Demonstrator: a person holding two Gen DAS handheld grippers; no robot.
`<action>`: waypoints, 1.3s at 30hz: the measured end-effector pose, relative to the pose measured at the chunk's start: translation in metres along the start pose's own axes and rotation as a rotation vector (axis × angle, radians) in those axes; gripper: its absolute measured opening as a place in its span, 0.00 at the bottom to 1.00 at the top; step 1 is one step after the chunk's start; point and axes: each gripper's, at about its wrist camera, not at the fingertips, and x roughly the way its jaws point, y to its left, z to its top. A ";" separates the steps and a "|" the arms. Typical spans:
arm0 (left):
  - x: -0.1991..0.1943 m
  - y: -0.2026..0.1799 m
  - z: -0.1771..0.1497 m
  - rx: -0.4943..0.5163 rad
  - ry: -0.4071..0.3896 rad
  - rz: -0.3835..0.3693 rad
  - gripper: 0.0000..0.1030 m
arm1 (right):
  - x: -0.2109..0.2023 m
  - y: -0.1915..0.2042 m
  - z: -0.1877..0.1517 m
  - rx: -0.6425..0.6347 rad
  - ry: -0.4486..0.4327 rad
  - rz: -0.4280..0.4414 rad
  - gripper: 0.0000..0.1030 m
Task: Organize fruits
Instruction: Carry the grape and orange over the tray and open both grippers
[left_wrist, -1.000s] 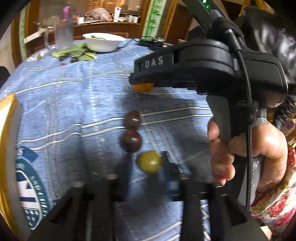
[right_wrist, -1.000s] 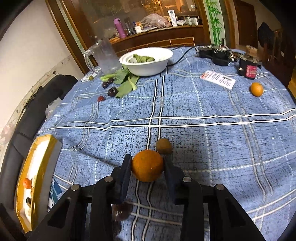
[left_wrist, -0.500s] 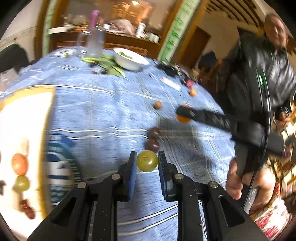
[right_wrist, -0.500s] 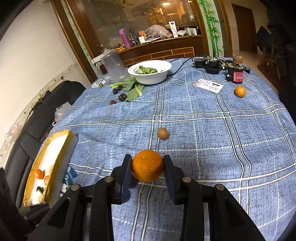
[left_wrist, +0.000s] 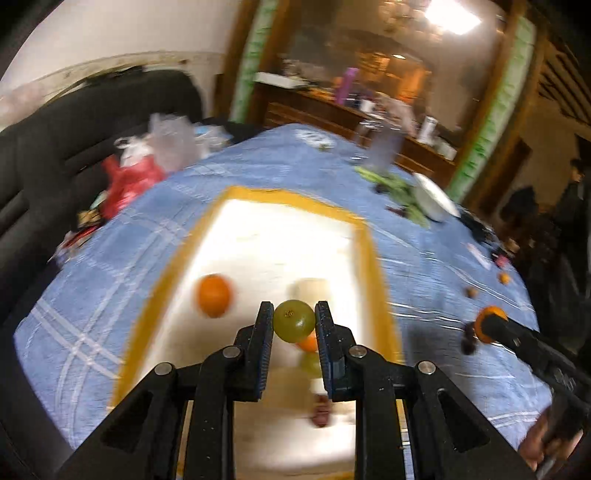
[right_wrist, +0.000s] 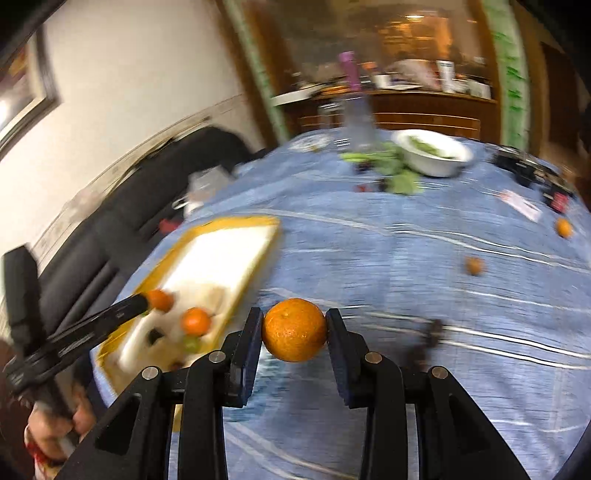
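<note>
The left gripper (left_wrist: 293, 322) has its fingers (left_wrist: 263, 334) closed on a green fruit (left_wrist: 294, 319), pressed between the pads above a white tray (left_wrist: 258, 229) with a yellow rim. Just left of the fingers an orange (left_wrist: 213, 295) lies in the tray; directly beyond and below the held fruit sit a smaller orange fruit (left_wrist: 309, 343), a pale green one and a dark red one, all blurred.

The right gripper (right_wrist: 294, 330) clamps a mandarin (right_wrist: 294, 329) between its fingers (right_wrist: 250, 341), above the blue checked cloth of the desk (right_wrist: 406, 258). The tray lies to the left of these fingers, with the left gripper reaching over it. Ahead and to the right of them a small brown fruit (right_wrist: 474, 266) and a small orange fruit (right_wrist: 563, 227) lie on the cloth, well apart. Farther ahead stand a white bowl (right_wrist: 432, 152) with greens and a clear jug (right_wrist: 360, 125).

A white card (right_wrist: 522, 204) near the far right edge carries print, but blur makes it unreadable; no writing can be read in either view.
</note>
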 end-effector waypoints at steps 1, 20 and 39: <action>0.001 0.007 -0.001 -0.011 0.005 0.013 0.21 | 0.005 0.010 -0.001 -0.019 0.009 0.014 0.36; 0.005 0.054 -0.008 -0.059 0.013 0.108 0.42 | 0.077 0.126 -0.041 -0.299 0.158 0.054 0.37; -0.023 0.041 -0.004 -0.039 -0.069 0.139 0.71 | 0.061 0.152 -0.057 -0.366 0.133 0.083 0.44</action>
